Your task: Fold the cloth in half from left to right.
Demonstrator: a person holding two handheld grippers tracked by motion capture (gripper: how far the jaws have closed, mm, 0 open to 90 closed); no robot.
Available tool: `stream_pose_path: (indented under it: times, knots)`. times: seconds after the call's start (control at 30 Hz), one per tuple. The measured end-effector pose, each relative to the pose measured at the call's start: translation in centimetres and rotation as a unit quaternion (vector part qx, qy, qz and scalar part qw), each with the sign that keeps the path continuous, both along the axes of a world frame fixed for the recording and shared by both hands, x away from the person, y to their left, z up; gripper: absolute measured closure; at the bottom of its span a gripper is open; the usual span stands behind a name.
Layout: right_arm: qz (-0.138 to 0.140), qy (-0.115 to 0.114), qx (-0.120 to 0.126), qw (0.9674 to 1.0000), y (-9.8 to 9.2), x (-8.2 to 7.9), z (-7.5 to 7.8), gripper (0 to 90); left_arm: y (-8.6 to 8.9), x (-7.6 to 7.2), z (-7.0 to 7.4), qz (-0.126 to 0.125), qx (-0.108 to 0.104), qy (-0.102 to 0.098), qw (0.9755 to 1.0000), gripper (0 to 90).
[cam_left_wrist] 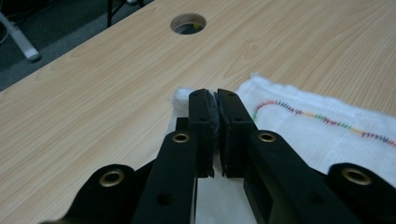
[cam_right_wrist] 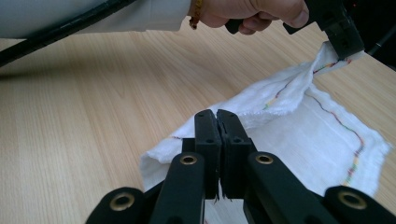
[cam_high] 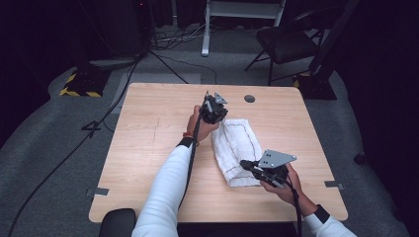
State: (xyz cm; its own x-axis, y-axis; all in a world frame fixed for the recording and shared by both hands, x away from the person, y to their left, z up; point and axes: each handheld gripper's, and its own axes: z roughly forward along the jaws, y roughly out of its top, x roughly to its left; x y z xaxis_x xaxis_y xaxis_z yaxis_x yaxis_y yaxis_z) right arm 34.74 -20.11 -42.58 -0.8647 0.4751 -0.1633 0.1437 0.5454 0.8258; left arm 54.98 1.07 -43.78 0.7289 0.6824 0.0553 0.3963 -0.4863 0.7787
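White sleeves (cam_high: 165, 190) with dark cuffs; each black gripper (cam_left_wrist: 215, 100) has brass rivets, trailing a black cable (cam_high: 190, 158).

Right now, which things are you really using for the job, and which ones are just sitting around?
In use:
- white towel, pinched at two places
- left tool, shut on its far corner
- right tool, shut on its near edge
- wooden table under it

Just lying about:
- black chair behind the table
- cables on the floor
- round hole in the tabletop
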Motion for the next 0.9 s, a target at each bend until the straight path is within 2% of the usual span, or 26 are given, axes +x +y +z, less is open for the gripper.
stream_pose_path:
  times: [0.3, 0.6, 0.67, 0.73, 0.77, 0.8, 0.83, 0.9]
  knots:
    - [-0.032, 0.008, -0.003, 0.9994, -3.5, -0.4, -0.3, 88.1, -3.9, 0.4, -0.3, -0.020, 0.012, 0.003, 0.9997, 84.7]
    - [-0.049, 0.024, -0.028, 0.9981, -5.4, -0.9, -1.8, 88.0, -6.8, 0.5, -0.9, -0.030, 0.020, 0.003, 0.9993, 83.5]
    - [-0.055, 0.030, -0.033, 0.9975, -5.6, -0.8, -2.0, 87.8, -7.2, 0.6, -1.2, -0.017, 0.022, 0.011, 0.9995, 74.0]
    - [-0.061, 0.036, -0.036, 0.9968, -5.9, -0.6, -2.4, 87.4, -7.3, 0.6, -1.3, -0.014, 0.014, 0.017, 0.9997, 68.2]
    - [-0.065, 0.039, -0.038, 0.9964, -5.9, -0.5, -2.5, 85.8, -7.4, 0.4, -1.3, -0.005, 0.015, 0.015, 0.9998, 61.4]
    - [-0.072, 0.043, -0.038, 0.9958, -5.9, -0.3, -2.7, 83.3, -7.3, 0.3, -1.2, -0.006, 0.010, 0.016, 0.9998, 54.9]
    - [-0.074, 0.045, -0.040, 0.9955, -5.9, -0.2, -2.8, 83.1, -7.2, 0.2, -1.1, -0.009, 0.001, 0.016, 0.9998, 54.6]
    - [-0.071, 0.047, -0.046, 0.9953, -5.8, -0.2, -3.1, 80.9, -6.8, -0.3, -0.7, -0.008, -0.001, 0.008, 0.9999, 48.5]
